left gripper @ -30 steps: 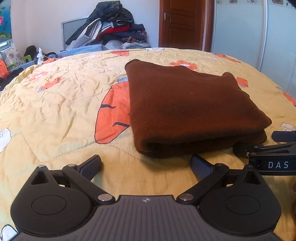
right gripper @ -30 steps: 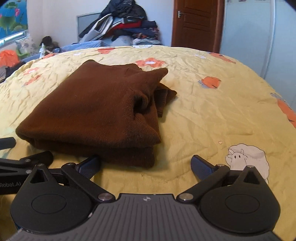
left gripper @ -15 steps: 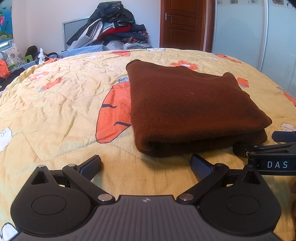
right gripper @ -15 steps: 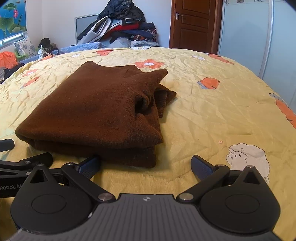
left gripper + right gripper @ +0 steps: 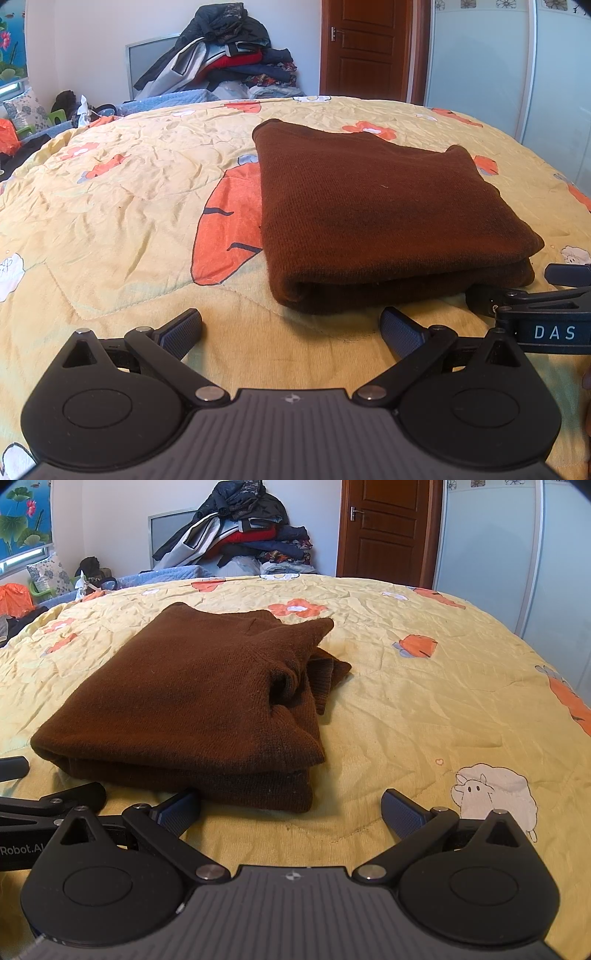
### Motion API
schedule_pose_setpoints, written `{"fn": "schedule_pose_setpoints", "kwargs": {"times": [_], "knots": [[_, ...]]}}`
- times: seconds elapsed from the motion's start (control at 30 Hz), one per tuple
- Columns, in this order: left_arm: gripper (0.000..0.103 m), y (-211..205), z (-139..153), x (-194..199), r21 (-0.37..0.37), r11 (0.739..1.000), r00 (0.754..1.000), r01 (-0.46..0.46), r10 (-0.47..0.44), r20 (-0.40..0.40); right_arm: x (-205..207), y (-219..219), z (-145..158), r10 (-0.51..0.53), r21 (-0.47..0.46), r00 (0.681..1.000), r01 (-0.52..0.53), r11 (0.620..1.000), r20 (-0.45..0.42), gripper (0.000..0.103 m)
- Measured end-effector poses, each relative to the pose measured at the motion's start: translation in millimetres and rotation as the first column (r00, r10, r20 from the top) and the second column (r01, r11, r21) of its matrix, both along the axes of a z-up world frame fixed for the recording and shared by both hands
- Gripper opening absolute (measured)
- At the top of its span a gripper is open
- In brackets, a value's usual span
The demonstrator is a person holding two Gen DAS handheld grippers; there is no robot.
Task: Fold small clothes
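Sweater [image 5: 369, 214] lies folded on the bed [image 5: 129, 221]. Your left gripper [image 5: 291, 326] and right gripper [image 5: 291, 806] sit just in front of it, both spread apart and empty. Folding looks finished; next, tuck the loose cuff [image 5: 325, 679] behind it.

We see brown knit garment [image 5: 373, 206] folded into thick rectangular stack, flat on yellow quilt [image 5: 129, 206]; folded edge faces us, ribbed cuff [image 5: 327, 675] pokes out right side.
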State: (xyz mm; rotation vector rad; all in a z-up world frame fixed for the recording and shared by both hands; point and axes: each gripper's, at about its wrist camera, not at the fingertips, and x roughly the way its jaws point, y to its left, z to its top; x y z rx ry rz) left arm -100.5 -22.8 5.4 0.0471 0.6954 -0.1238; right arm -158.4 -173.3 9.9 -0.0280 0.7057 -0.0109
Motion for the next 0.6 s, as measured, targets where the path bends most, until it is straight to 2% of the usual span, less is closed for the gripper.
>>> {"fn": "schedule_pose_setpoints", "kwargs": {"times": [0.6], "knots": [[0.103, 0.4, 0.0, 0.4, 0.000, 1.000, 1.000, -0.004, 0.004, 0.001, 0.3, -0.2, -0.4, -0.001, 0.000, 1.000, 0.001, 1.000, 0.001, 0.103]]}}
